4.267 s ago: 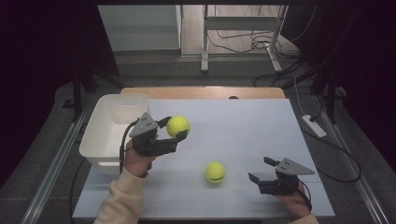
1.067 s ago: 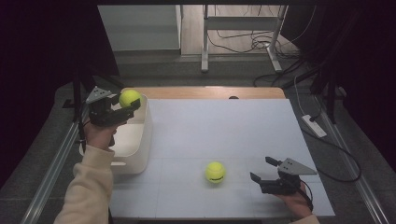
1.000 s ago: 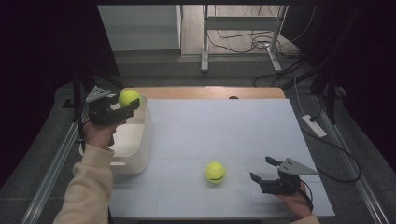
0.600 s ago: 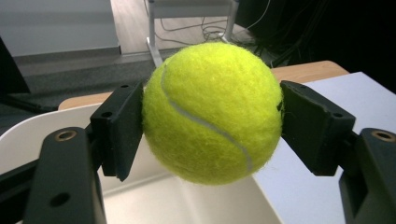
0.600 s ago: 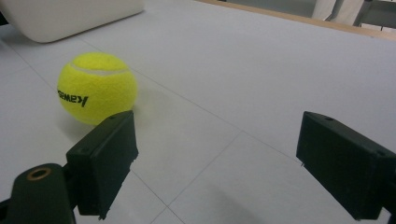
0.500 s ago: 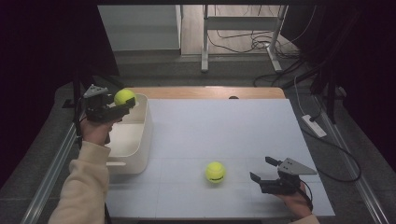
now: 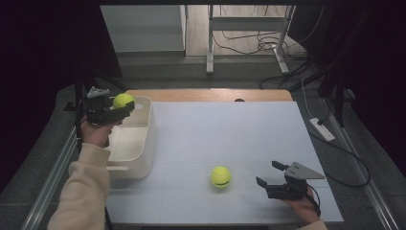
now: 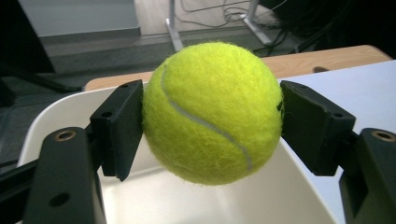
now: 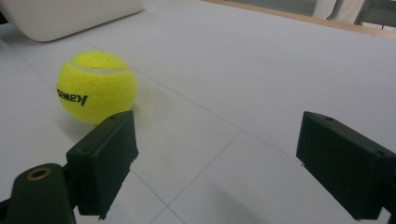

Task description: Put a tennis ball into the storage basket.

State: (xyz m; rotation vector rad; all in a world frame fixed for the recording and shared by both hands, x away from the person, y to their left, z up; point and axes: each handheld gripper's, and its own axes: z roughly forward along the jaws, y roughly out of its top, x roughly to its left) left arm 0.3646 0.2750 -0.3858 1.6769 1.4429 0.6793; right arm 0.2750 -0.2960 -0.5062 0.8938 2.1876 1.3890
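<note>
Right, left tongs [image 7: 125, 108] are pinching a tennis ball [image 7: 123, 100]. In the left gripper view both black pads press flat on opposite sides of that ball [image 8: 212, 112], white seam running diagonally across its face. Ball is clear of any surface, hanging over the far end of the white bin [image 7: 143, 139]. Bin's open inside [image 8: 196, 200] sits directly under the ball in that view, rim curving behind it.

Bin is at the left edge of the table [image 7: 230, 124], long side running away from me. My left hand [image 7: 95, 134] and cream sleeve come up beside the bin's outer wall.

Right tongs [image 7: 268, 178] are spread wide, nothing between the pads, sitting low near the front right of the table. Grey three-cornered plate on top, cable trailing off behind my right hand [image 7: 301, 211].

Second tennis ball [image 7: 220, 177] lies on the table just to the left of the right tongs, not touching them. In the right gripper view this second ball [image 9: 96, 87] sits ahead of the left pad and outside the gap, black lettering on its side, white seam on top. The white bin's corner [image 9: 70, 16] shows at the top left of that view, well apart from the second ball.

Table top is pale grey with thin grid lines, wooden strip along the far edge.
</note>
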